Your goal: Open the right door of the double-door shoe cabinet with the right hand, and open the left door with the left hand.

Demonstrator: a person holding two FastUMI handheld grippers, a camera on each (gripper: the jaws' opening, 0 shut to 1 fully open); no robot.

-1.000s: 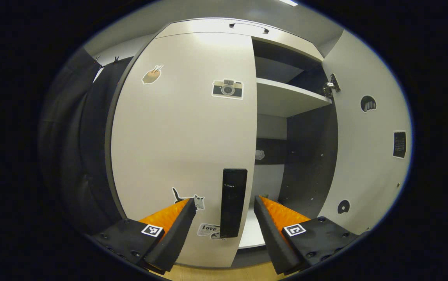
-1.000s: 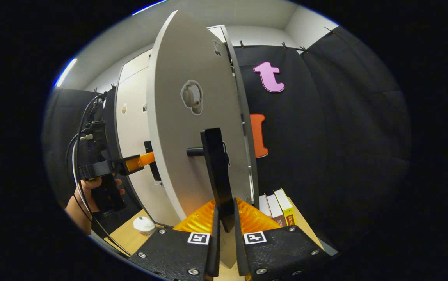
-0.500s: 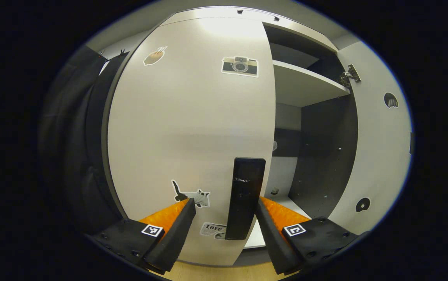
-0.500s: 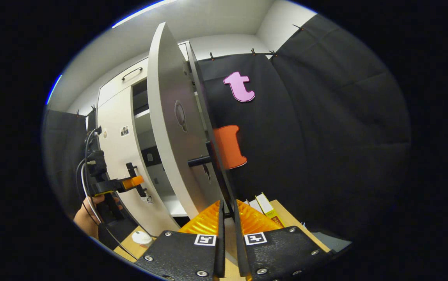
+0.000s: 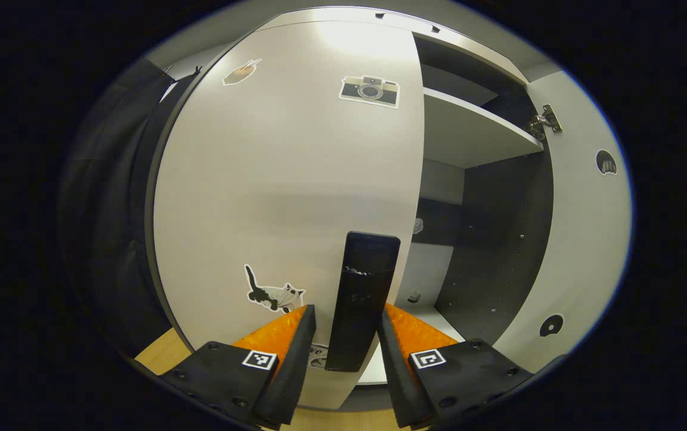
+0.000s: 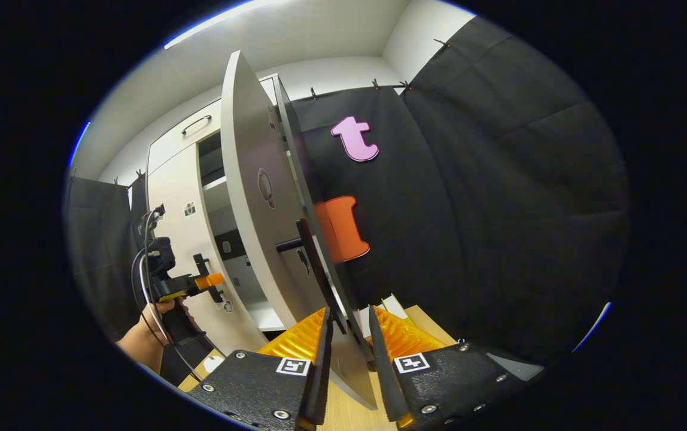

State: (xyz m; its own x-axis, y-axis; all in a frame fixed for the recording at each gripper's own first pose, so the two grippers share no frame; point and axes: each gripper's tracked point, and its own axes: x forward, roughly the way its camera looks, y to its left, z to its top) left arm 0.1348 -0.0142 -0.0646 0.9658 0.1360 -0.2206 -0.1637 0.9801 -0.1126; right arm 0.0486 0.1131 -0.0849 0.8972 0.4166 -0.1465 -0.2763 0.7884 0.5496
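On the cabinet (image 5: pixel 475 66), the right door (image 6: pixel 248 197) stands swung wide with the right gripper (image 6: pixel 348 335) parted astride its edge below the handle (image 6: pixel 310 263), while the left gripper (image 5: pixel 343 335) brackets the closed left door's (image 5: pixel 283 179) handle (image 5: pixel 360 299), fingers near but, seemingly, not touching.

The left door (image 5: pixel 283 191) stands shut, its handle (image 5: pixel 360 299) between the left claw's (image 5: pixel 343 353) fingers. To its right the shelf (image 5: pixel 469 134) shows, with the open right door (image 5: pixel 583 239) beyond.

No readable text on any visible surface.
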